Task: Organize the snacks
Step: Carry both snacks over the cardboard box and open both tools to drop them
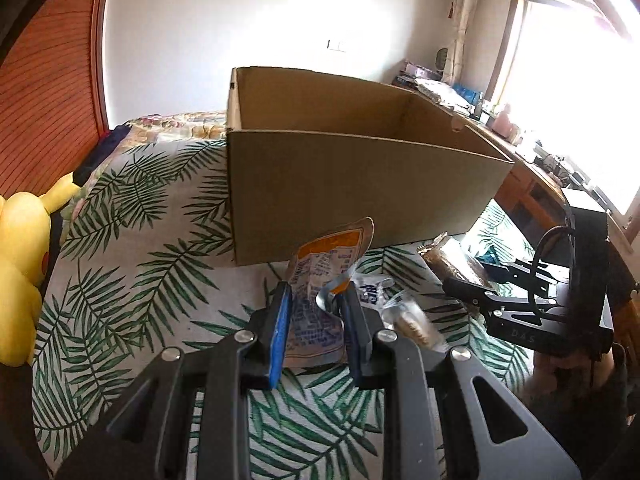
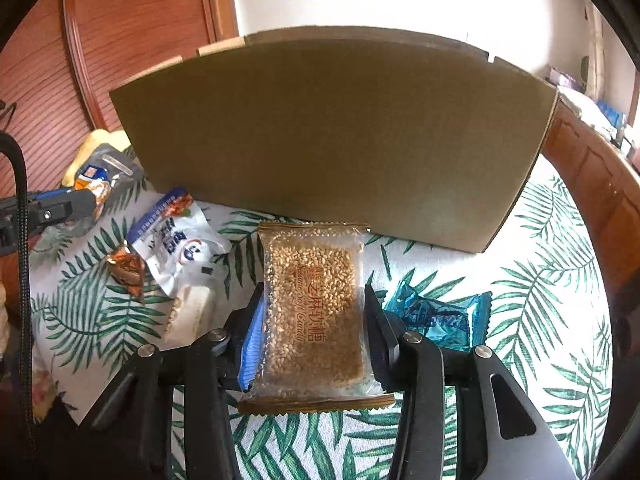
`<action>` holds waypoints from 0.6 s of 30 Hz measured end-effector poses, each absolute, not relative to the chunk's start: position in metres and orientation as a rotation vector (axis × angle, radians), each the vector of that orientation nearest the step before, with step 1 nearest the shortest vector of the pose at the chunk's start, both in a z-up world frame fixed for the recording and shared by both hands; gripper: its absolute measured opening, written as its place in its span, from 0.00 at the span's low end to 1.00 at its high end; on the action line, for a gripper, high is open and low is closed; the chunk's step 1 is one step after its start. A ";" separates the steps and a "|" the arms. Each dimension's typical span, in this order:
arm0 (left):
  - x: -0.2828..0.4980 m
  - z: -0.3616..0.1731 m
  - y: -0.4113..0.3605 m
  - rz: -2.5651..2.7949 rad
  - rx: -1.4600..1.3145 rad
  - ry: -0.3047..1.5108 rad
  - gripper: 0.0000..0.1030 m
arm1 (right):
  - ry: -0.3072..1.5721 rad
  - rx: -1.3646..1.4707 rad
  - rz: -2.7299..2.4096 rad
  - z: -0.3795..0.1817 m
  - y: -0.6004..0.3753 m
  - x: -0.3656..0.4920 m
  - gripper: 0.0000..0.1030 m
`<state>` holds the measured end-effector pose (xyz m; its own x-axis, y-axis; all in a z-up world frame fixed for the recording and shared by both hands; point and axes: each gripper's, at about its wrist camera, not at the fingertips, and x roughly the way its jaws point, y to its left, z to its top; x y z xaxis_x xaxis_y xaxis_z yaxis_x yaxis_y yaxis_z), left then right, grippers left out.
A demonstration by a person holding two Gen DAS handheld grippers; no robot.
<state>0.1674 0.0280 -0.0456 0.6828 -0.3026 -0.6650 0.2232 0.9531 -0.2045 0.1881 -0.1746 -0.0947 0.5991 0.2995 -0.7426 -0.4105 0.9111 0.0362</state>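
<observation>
An open brown cardboard box (image 1: 360,184) (image 2: 332,136) stands on the palm-leaf bedcover just ahead of both grippers. My left gripper (image 1: 318,290) is shut on a crumpled orange-and-silver snack packet (image 1: 320,264), lifted off the cover in front of the box's near wall. My right gripper (image 2: 314,292) is shut on a clear sesame soft candy packet (image 2: 312,304), held flat and lengthwise, with both pads pressing its long edges. In the left wrist view the right gripper (image 1: 480,280) is at the right with that packet (image 1: 452,256). The left gripper (image 2: 86,200) appears at the left edge of the right wrist view.
On the cover lie a white-and-blue packet (image 2: 180,240), a small brown-orange candy (image 2: 128,270) and a teal wrapper (image 2: 440,316). A yellow plush toy (image 1: 24,264) sits at the left. A wooden desk (image 1: 532,196) with clutter runs along the right.
</observation>
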 end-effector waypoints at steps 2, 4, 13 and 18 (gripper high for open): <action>0.166 -0.042 0.024 -0.305 -0.108 0.758 0.21 | 0.816 -0.135 0.418 -0.090 -0.178 0.186 0.43; 0.166 -0.039 0.021 -0.313 -0.105 0.751 0.21 | 0.795 -0.126 0.419 -0.084 -0.182 0.182 0.43; 0.171 -0.019 0.007 -0.352 -0.095 0.699 0.21 | 0.695 -0.077 0.402 -0.056 -0.198 0.171 0.43; 0.176 -0.004 0.000 -0.382 -0.076 0.664 0.21 | 0.644 -0.059 0.394 -0.035 -0.201 0.171 0.43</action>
<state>0.1762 0.0004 -0.0041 0.7209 -0.3694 -0.5864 0.3215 0.9278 -0.1892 0.1714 -0.2006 -0.0350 0.7283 0.3394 -0.5953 -0.3755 0.9243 0.0676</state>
